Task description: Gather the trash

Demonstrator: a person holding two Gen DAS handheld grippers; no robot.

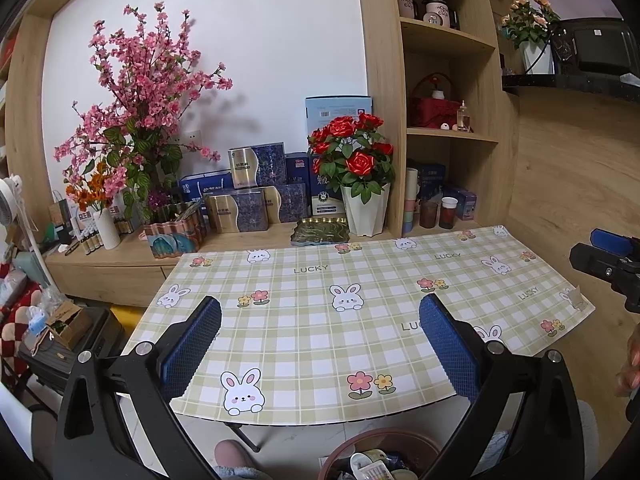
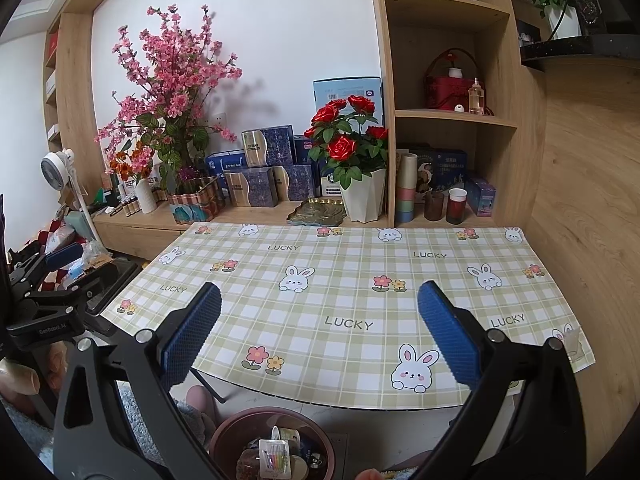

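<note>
A brown round bin stands on the floor below the table's front edge, holding several pieces of trash such as wrappers and small packets. It also shows at the bottom of the left wrist view. My left gripper is open and empty above the checked tablecloth. My right gripper is open and empty above the same cloth. Each gripper shows at the edge of the other's view: the right one and the left one.
A white pot of red roses, a green tray, stacked blue boxes and a pink blossom plant stand on the counter behind the table. A shelf unit stands at the right. A black case sits at the left.
</note>
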